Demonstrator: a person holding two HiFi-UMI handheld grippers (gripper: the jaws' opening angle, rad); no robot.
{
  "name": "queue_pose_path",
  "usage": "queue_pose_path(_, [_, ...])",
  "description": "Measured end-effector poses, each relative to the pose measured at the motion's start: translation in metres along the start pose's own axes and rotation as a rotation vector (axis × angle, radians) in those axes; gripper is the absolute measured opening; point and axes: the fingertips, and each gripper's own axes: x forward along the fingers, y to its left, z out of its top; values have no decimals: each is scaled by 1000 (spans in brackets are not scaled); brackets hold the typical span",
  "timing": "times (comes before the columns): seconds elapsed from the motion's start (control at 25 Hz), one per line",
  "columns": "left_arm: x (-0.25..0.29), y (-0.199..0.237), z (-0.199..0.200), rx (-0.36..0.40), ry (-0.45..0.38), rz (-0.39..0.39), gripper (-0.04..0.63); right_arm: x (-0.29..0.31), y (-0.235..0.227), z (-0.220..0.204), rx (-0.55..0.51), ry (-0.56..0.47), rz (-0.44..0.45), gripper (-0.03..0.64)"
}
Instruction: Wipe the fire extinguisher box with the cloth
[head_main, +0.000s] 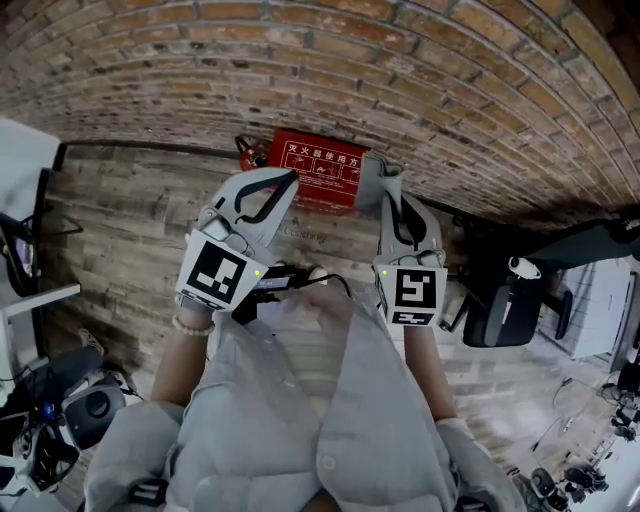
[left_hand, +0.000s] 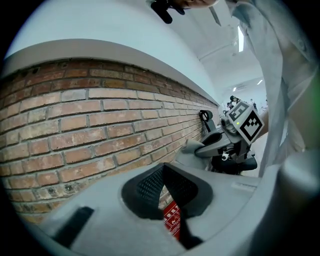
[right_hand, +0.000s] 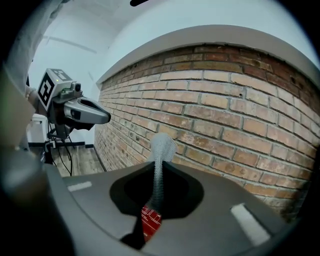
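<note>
The person is holding both grippers out side by side toward the fire extinguisher box (head_main: 322, 168). The left gripper (head_main: 284, 186) is pointing at the box's left end, its jaws meeting at the tips with nothing between them. The right gripper (head_main: 389, 184) is pointing at the box's right edge, pinching the cloth (right_hand: 158, 165).

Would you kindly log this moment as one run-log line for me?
right claw: shut on cloth | left claw: shut, empty | fire extinguisher box: below both, against brick wall, untouched
</note>
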Motion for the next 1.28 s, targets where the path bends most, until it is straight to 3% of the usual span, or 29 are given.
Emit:
queue_pose_path(0.24, [0,0,6,25,-8,-2,-3,-3,-3,9,-3,-10,-2,25])
queue_pose_path(1.28, [6,0,0,5,3,-5,-3,5,4,4,-4,11,42,25])
